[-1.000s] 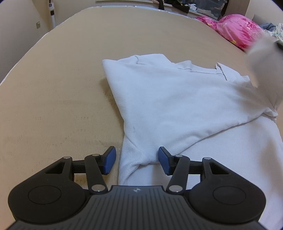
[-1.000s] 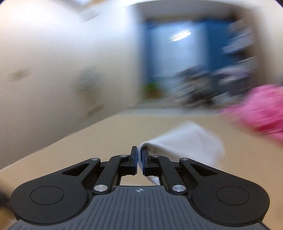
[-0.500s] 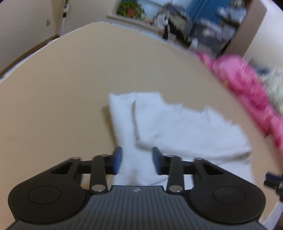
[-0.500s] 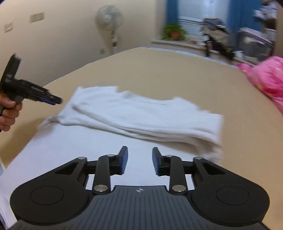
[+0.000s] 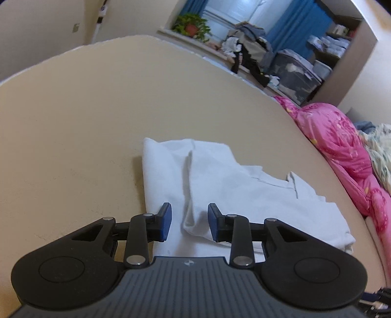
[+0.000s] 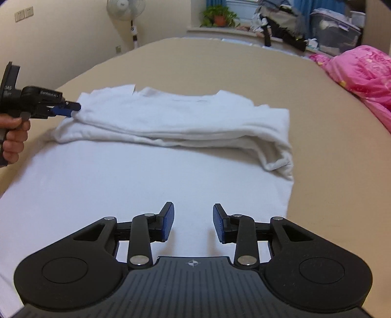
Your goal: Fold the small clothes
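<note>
A white shirt [image 6: 171, 117] lies on the tan bed [image 6: 220, 61], its far part folded over the flat near part. My right gripper [image 6: 193, 222] hovers open over the flat near part, with nothing between its pads. A hand holds my left gripper [image 6: 70, 108] at the fold's left end. In the left wrist view, the left gripper [image 5: 189, 221] is open. A corner of the shirt's [image 5: 232, 186] folded layer lies between its blue pads [image 5: 165, 221], which do not press on it.
A pink quilt [image 6: 361, 71] is heaped along the bed's right side [image 5: 337, 137]. Beyond the bed's far edge are a standing fan [image 6: 125, 7], a potted plant [image 6: 220, 17] on a sill, piled clothes and plastic boxes [image 5: 293, 71].
My right gripper let go of the shirt part it was carrying, opened and came down over the shirt. That part now lies folded over. My left gripper narrowed and moved to the fold's left end.
</note>
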`<action>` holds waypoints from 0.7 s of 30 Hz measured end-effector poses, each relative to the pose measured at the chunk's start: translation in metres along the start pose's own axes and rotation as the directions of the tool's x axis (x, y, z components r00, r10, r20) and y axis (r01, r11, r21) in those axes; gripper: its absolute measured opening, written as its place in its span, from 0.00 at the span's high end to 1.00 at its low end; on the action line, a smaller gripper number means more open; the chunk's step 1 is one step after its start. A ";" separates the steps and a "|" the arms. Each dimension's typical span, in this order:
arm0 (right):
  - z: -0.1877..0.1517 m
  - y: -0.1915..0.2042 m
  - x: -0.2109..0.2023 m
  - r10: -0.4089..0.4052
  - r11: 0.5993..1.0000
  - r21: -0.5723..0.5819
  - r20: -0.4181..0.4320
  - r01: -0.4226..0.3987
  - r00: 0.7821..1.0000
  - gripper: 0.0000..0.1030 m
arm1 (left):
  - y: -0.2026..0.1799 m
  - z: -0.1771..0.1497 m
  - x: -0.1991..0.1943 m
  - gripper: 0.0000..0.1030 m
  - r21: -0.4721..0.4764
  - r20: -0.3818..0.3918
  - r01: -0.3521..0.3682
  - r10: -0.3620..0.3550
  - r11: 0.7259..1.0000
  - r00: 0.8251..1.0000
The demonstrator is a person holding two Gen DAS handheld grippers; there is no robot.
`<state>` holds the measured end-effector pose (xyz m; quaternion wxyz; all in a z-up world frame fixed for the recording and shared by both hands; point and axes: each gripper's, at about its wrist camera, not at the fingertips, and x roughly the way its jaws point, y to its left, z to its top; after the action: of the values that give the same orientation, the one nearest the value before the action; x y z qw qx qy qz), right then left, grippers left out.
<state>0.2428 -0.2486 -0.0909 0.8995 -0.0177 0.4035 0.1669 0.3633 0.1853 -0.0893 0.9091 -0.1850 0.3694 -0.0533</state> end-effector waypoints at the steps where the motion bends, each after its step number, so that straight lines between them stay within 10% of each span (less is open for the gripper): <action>1: 0.000 0.000 0.002 0.000 1.000 -0.004 -0.007 0.000 1.000 0.65 | 0.001 0.000 0.002 0.69 0.000 -0.005 0.002 -0.002 1.000 1.000; 4: -0.001 0.000 0.013 -0.016 1.000 -0.011 -0.042 0.016 0.999 0.65 | 0.002 -0.001 0.004 1.00 0.032 -0.007 -0.016 0.016 0.999 1.000; 12: -0.003 0.001 0.029 -0.052 0.998 -0.030 -0.099 0.049 0.994 0.65 | -0.003 0.012 -0.063 1.00 0.040 0.056 -0.095 0.093 0.995 0.994; 18: -0.004 0.003 0.031 -0.061 0.998 -0.041 -0.104 0.057 0.993 0.65 | 0.015 0.004 -0.062 1.00 -0.016 -0.051 -0.118 0.117 0.993 0.992; 21: -0.004 0.004 0.031 -0.063 0.997 -0.044 -0.104 0.059 0.993 0.65 | 0.013 0.005 -0.058 0.83 -0.023 -0.010 -0.057 0.057 0.998 0.998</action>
<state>0.2579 -0.2369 -0.1154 0.8811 -0.0572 0.4461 0.1462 0.3244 0.2124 -0.0533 0.9062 -0.1846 0.3796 -0.0240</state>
